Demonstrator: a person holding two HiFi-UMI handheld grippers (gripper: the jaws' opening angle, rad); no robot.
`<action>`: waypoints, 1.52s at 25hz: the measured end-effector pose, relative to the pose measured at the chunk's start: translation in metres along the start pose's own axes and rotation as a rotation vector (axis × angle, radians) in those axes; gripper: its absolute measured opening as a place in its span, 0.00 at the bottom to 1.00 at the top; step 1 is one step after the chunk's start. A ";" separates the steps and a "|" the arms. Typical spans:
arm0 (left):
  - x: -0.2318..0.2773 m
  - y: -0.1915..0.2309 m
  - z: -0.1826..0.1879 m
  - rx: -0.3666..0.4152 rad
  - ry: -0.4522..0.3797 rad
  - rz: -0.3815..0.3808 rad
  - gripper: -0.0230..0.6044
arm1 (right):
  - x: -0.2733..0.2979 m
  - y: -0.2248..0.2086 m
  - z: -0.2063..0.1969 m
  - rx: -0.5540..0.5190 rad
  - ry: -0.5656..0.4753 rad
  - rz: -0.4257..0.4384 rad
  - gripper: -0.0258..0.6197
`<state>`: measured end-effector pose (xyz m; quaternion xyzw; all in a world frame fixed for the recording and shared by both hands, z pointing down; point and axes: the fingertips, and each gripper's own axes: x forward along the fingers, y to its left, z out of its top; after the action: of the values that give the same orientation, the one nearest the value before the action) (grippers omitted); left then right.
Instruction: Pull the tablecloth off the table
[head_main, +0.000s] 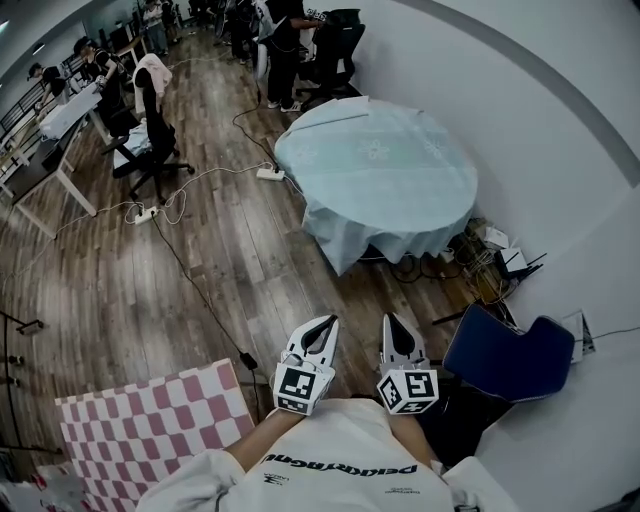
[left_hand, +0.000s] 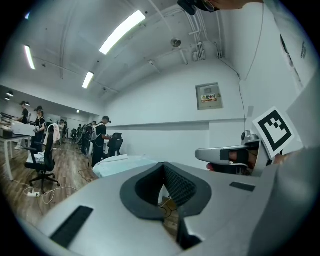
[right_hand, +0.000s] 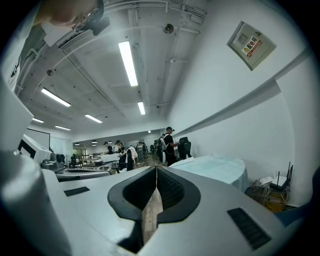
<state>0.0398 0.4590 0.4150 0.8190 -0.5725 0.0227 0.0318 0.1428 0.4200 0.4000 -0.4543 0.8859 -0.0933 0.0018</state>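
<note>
A round table draped in a pale blue tablecloth (head_main: 380, 165) stands ahead by the white wall, its hem hanging toward the floor at the near left. The tablecloth (left_hand: 117, 164) shows small in the left gripper view and the tablecloth (right_hand: 220, 167) at the right of the right gripper view. My left gripper (head_main: 328, 322) and right gripper (head_main: 390, 320) are held close to my chest, well short of the table, pointing at it. Both are shut with nothing between the jaws.
A dark blue chair (head_main: 510, 355) stands at my right by the wall. Cables and a power strip (head_main: 270, 173) lie on the wooden floor left of the table. A pink checkered sheet (head_main: 150, 425) lies at my lower left. People, desks and office chairs (head_main: 150, 140) fill the far left.
</note>
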 end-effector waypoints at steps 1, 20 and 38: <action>-0.001 0.004 -0.001 -0.009 0.004 -0.007 0.06 | 0.003 0.005 -0.001 -0.004 0.002 -0.001 0.10; 0.080 0.134 -0.030 -0.083 0.061 0.080 0.06 | 0.157 -0.007 -0.023 0.006 0.071 0.022 0.10; 0.369 0.252 0.013 -0.064 0.072 0.102 0.06 | 0.404 -0.180 0.038 0.039 0.070 0.005 0.10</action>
<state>-0.0703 0.0263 0.4362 0.7858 -0.6125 0.0356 0.0774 0.0535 -0.0138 0.4255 -0.4483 0.8847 -0.1263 -0.0200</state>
